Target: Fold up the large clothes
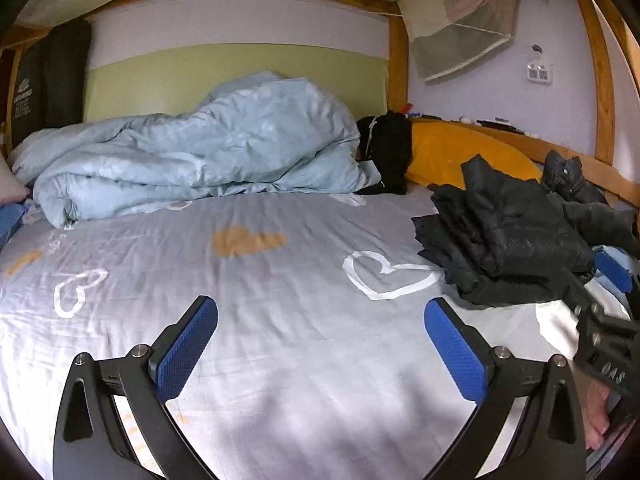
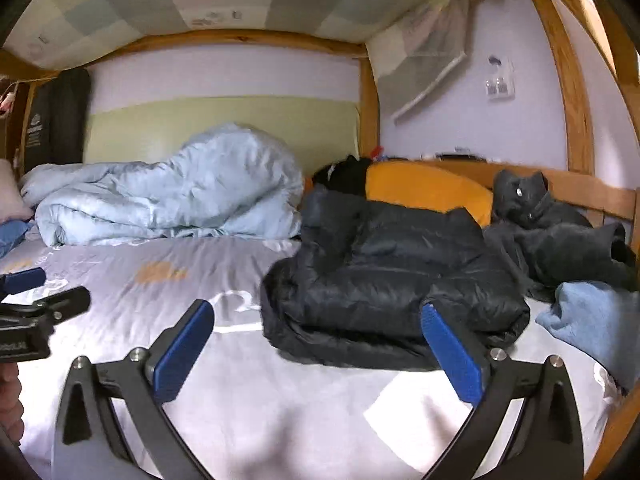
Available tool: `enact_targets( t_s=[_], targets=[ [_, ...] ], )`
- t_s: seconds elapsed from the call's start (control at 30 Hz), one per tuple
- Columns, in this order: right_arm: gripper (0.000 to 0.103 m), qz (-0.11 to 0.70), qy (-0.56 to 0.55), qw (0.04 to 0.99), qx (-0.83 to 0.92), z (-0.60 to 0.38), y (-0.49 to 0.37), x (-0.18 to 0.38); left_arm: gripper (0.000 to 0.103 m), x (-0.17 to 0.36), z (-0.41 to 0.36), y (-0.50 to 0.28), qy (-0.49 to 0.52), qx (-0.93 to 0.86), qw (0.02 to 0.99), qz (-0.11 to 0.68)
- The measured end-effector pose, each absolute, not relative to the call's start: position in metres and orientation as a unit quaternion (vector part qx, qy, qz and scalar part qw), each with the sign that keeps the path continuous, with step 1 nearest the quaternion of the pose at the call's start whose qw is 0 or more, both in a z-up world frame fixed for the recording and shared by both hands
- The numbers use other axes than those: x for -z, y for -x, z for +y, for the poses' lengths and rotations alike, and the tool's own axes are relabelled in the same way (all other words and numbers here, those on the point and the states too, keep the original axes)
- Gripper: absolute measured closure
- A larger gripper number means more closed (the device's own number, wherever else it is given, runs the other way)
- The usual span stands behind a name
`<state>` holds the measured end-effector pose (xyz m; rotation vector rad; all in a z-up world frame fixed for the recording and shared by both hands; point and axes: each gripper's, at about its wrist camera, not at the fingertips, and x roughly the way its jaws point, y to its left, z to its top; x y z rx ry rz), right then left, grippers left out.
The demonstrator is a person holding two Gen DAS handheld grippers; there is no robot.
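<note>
the grey bed sheet printed with white and orange hearts (image 1: 280, 320) fills both views, under a wooden bunk frame (image 1: 400, 60). at its far side lies one crumpled pale blue quilt (image 1: 200, 148), with one orange pillow (image 1: 444, 152) to its right by the wall. one folded black puffer jacket (image 2: 392, 280) lies on the sheet right of centre, its long axis running left to right in the right wrist view; which end is the collar cannot be told. behind it sits a second dark grey garment (image 2: 560, 240), heaped near the rail. only the right wrist view shows the light blue cloth (image 2: 600, 320) clearly, near the jacket's right end; only the left wrist view shows the white heart (image 1: 388, 276) whole. the left gripper (image 1: 320, 344) is spread wide over bare sheet with nothing between its jaws. the right gripper (image 2: 318, 348) is likewise spread wide, the jacket's near edge lying beyond its tips, untouched.
</note>
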<state>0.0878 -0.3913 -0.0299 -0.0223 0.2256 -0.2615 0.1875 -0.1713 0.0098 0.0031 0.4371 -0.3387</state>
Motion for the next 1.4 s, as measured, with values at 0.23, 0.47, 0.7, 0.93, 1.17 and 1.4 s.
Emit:
enact_targets(
  t_s=[0.23, 0.47, 0.7, 0.93, 1.17, 1.4],
  targets=[
    [0.000, 0.089, -0.006, 0.985, 0.150, -0.384, -0.102, 0.046, 0.000, 0.007, -0.162, -0.186, -0.014, 0.131, 0.976, 0.176],
    [0.000, 0.114, -0.009, 0.983, 0.143, -0.386, -0.114, 0.055, 0.000, 0.015, -0.156, -0.176, -0.012, 0.123, 0.982, 0.143],
    [0.000, 0.119, 0.017, 0.982, 0.143, -0.375, -0.116, 0.057, 0.000, 0.015, -0.156, -0.175, -0.010, 0.128, 0.982, 0.139],
    [0.000, 0.113, 0.038, 0.981, 0.154, -0.366, -0.115, 0.057, 0.000, 0.014, -0.159, -0.170, -0.016, 0.124, 0.984, 0.128],
    [0.000, 0.113, 0.032, 0.981, 0.157, -0.366, -0.114, 0.058, 0.000, 0.014, -0.160, -0.169, -0.021, 0.123, 0.984, 0.129],
    [0.000, 0.113, 0.028, 0.980, 0.160, -0.366, -0.112, 0.056, 0.000, 0.015, -0.160, -0.170, -0.024, 0.123, 0.984, 0.130]
  ],
)
